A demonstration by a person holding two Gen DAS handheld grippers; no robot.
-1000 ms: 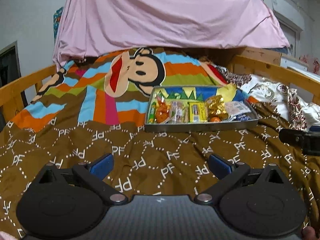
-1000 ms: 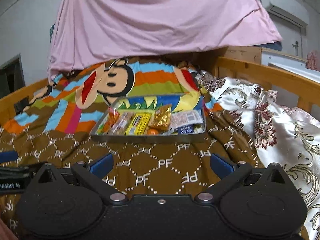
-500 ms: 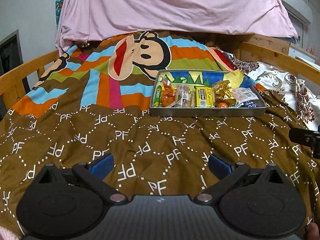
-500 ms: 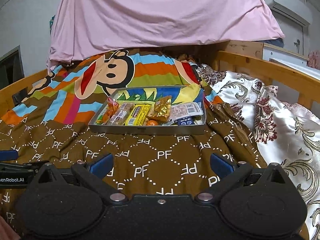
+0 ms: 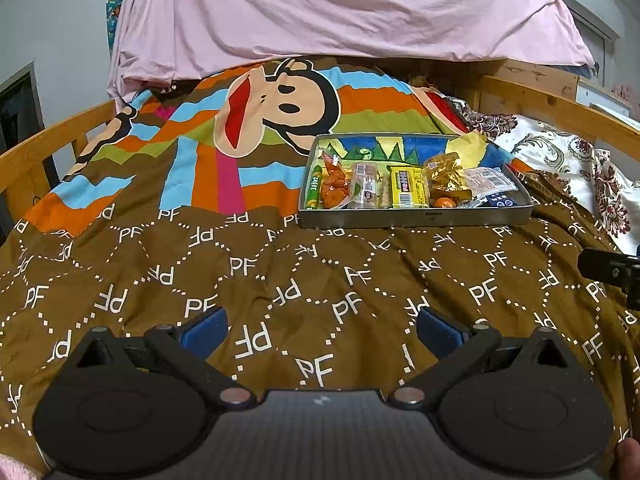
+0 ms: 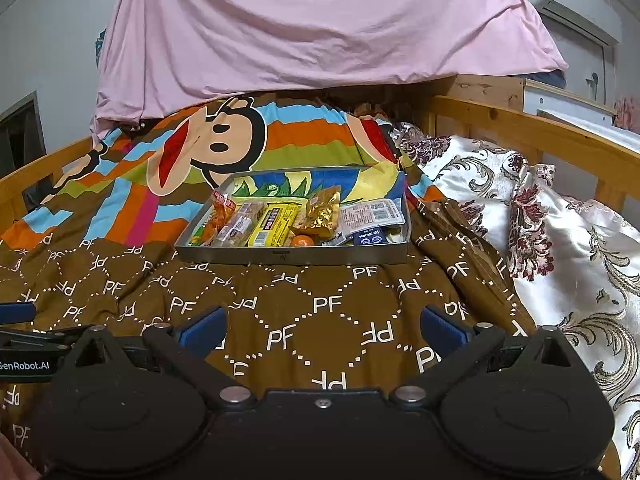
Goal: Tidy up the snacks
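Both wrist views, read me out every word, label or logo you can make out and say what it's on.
"PF", repeated, some mirrored: on the brown quilt.
"GenRobot.AI", first letter cut off: on the left hand-held gripper, seen in the right wrist view.
Snack wrappers in the metal tray, including the yellow bar and the white packet: printed, too small to read.

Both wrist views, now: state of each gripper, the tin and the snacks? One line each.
left gripper: open, empty, over the brown blanket, short of the tin.
right gripper: open, empty, also short of the tin.
tin: lidless, flat on the blanket.
snacks: all inside the tin, lying side by side.
yellow bar: lying flat, mid-tin.
gold packet: crumpled, right of the yellow bar.
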